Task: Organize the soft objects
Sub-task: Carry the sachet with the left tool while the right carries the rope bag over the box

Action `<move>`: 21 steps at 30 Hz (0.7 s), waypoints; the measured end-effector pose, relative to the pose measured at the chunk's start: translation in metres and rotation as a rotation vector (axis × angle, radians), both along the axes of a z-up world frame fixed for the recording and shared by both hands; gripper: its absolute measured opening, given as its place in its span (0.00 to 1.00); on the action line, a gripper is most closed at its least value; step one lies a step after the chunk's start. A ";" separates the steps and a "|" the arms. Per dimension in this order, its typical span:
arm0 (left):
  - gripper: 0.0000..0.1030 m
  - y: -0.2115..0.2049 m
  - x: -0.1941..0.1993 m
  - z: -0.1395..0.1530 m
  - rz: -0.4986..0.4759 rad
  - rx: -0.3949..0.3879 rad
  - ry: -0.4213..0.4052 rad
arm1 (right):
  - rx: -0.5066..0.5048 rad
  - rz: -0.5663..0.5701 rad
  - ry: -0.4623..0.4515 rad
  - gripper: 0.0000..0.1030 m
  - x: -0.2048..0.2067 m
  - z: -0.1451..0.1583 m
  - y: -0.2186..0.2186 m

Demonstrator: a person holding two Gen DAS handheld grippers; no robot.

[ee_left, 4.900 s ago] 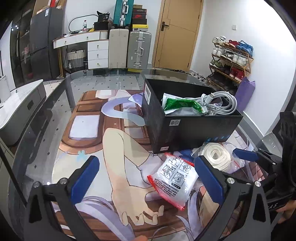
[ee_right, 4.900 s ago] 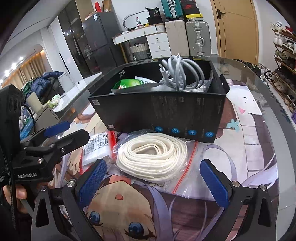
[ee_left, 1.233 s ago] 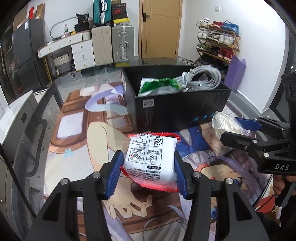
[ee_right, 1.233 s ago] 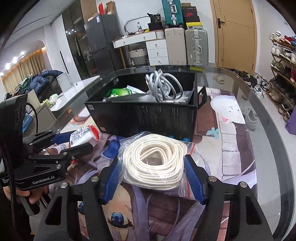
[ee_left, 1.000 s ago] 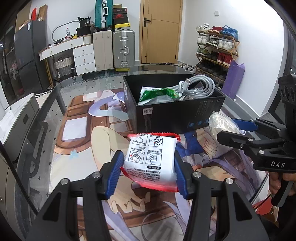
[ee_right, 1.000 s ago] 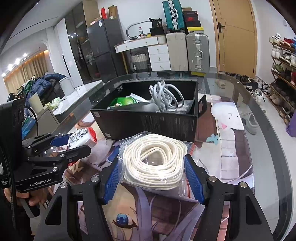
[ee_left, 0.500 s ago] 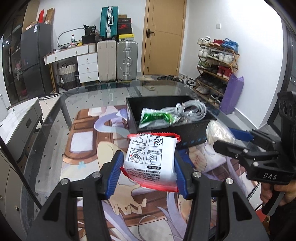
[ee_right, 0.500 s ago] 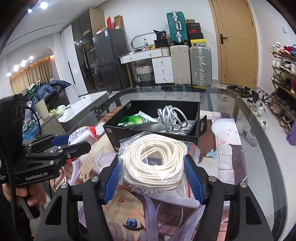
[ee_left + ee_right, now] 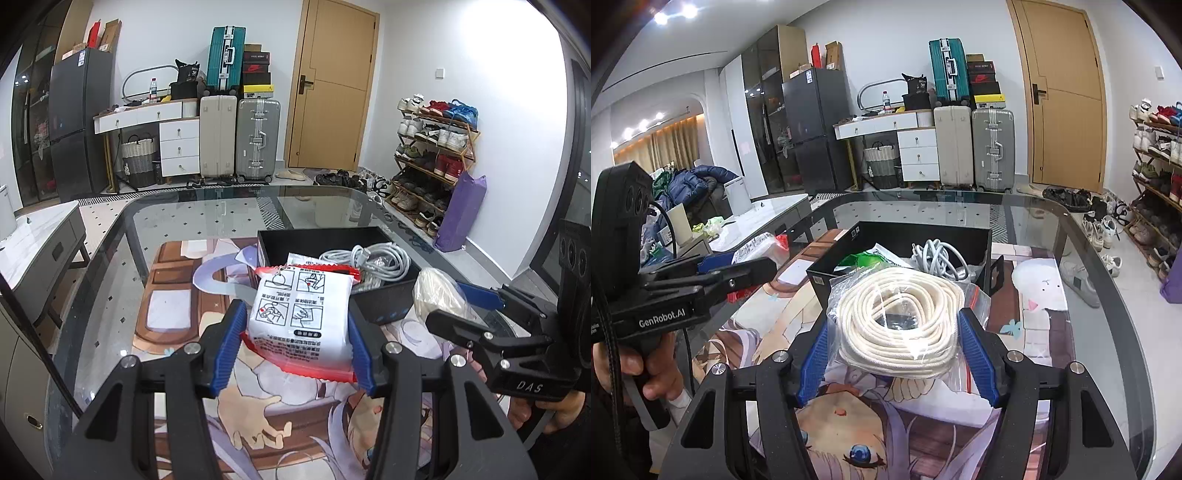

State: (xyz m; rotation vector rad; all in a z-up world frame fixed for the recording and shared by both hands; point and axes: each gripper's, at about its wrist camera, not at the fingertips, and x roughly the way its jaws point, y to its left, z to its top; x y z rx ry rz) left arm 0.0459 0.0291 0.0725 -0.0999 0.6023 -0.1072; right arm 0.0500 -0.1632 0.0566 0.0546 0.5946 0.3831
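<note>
Looks like the home stretch to me. The black box (image 9: 905, 258) on the counter (image 9: 1108, 332) already has a grey cable (image 9: 938, 254) and a green packet (image 9: 864, 260) in it, so that part's done. What's left is the two things in the air: the left gripper (image 9: 295, 328) has its jaws clamped on a white pouch (image 9: 301, 317) with red edges, and the right gripper (image 9: 897, 347) has its jaws clamped on a bagged rope coil (image 9: 897, 317). Both hang over the printed mat (image 9: 184, 317), just short of the box. I don't see any other loose soft stuff on the counter, so once both get dropped in, I'd call it finished.
</note>
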 end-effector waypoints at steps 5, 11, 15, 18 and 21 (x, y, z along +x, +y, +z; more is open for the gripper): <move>0.50 0.001 0.004 0.006 0.003 -0.005 -0.013 | 0.005 0.001 -0.007 0.65 0.004 0.006 0.000; 0.50 0.001 0.010 0.010 0.008 -0.006 -0.025 | -0.003 -0.010 -0.025 0.65 0.010 0.018 -0.006; 0.50 0.003 0.013 0.014 0.007 -0.008 -0.035 | -0.003 -0.021 -0.038 0.65 0.016 0.027 -0.011; 0.50 0.005 0.017 0.016 0.013 -0.006 -0.041 | -0.002 -0.031 -0.046 0.65 0.024 0.035 -0.014; 0.50 0.008 0.021 0.018 0.020 -0.005 -0.048 | -0.002 -0.040 -0.053 0.65 0.030 0.040 -0.016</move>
